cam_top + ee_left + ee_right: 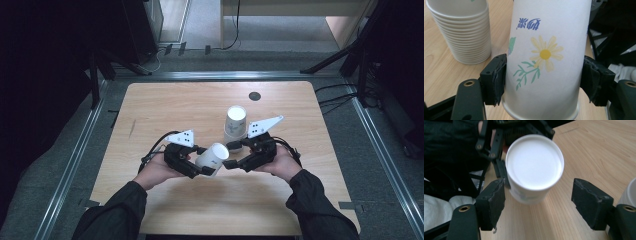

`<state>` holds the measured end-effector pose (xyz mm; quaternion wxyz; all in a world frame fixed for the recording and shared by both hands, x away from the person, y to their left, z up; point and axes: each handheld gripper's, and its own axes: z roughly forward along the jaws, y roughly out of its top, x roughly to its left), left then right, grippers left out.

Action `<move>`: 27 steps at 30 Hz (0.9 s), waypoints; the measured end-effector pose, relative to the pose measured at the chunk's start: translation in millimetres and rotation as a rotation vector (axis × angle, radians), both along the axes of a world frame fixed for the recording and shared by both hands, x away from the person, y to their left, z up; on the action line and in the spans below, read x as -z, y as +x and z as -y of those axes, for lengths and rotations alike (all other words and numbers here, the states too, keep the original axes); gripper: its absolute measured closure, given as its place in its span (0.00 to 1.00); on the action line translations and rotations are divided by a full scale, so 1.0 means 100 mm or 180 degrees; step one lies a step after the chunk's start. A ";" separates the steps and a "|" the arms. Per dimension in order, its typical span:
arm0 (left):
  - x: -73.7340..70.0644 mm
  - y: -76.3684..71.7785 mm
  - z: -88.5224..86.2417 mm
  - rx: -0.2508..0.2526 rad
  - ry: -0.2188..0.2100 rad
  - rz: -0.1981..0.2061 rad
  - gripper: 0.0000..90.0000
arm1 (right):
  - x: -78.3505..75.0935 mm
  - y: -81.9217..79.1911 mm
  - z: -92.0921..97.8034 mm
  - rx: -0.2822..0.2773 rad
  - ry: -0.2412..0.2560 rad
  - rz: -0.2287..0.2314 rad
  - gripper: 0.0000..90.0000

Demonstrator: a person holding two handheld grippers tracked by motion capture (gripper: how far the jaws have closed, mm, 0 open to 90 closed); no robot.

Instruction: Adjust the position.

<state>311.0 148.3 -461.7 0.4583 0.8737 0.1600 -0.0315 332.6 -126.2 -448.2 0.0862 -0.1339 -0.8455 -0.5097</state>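
Observation:
A single white paper cup (214, 156) with a daisy print (545, 53) lies sideways in the air over the table's middle. My left gripper (204, 160) is shut on its wall, one pad on each side (496, 77). The cup's closed white base (534, 167) faces my right gripper (231, 156), which is open; its jaws stand apart on either side of the base without touching it (537, 205). An upside-down stack of several matching cups (235, 125) stands on the table just behind the grippers (461, 32).
The wooden table (165, 105) has a small dark round disc (255, 96) near its far edge. A metal rail frame (80, 150) surrounds the table. Dark stands and cables (350, 55) sit beyond the far corners.

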 end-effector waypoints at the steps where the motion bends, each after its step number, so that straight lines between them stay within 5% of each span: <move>1: -0.03 0.01 0.00 0.0014 0.0049 0.0013 0.32 | 0.01 -0.01 0.02 0.0009 -0.0020 -0.0001 0.31; 5: -0.11 0.04 -0.01 0.0056 0.0196 -0.0010 0.32 | 0.04 -0.02 0.06 0.0038 -0.0059 0.0012 0.31; 14: -0.39 0.16 0.10 0.0315 0.0928 -0.0052 0.32 | 0.10 -0.08 0.10 0.0105 -0.0086 0.0069 0.31; 15: -0.39 0.16 0.10 0.0315 0.0928 -0.0052 0.32 | 0.10 -0.09 0.09 0.0113 -0.0077 0.0089 0.32; 20: -0.48 0.19 0.20 0.0437 0.1391 0.0014 0.32 | 0.13 -0.09 0.04 0.0075 -0.0101 0.0094 0.32; 26: -0.55 0.20 0.28 0.0518 0.1682 0.0049 0.32 | 0.14 -0.09 -0.01 0.0067 -0.0038 0.0136 0.32; 27: -0.58 0.20 0.31 0.0569 0.1831 0.0076 0.32 | 0.14 -0.09 -0.02 0.0076 -0.0017 0.0155 0.32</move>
